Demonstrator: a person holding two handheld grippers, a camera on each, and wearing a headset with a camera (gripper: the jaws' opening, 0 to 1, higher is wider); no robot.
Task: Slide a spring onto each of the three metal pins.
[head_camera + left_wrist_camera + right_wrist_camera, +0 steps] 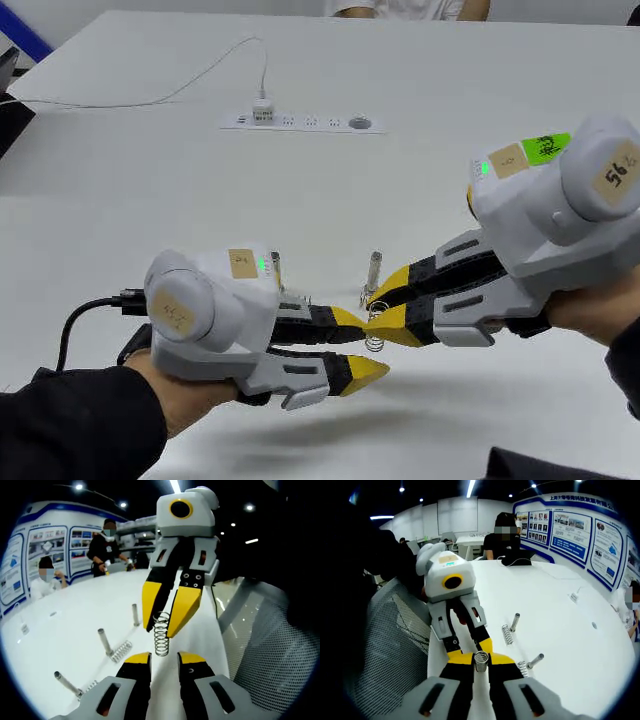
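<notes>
One spring [161, 641], pinched only by its end in the right tongs [160, 630], could flick free if the empty, parted left tongs [164, 658] nudge it.

Your right claw [372, 310] holds a spring [161, 633] just before your left claw [370, 346], over the surface [300, 200]; pins [104, 641] stand behind, loose springs [121, 651] beside two.

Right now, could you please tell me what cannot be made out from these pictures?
1. Head view: the left gripper covers the lower part of the left pin.
2. Left gripper view: the nearest spring is tiny and partly behind that gripper's casing, so whether it sits on the nearest pin is unclear.
3. Right gripper view: the held spring faces the camera end-on between the fingers of the right gripper, so its length is hidden.
</notes>
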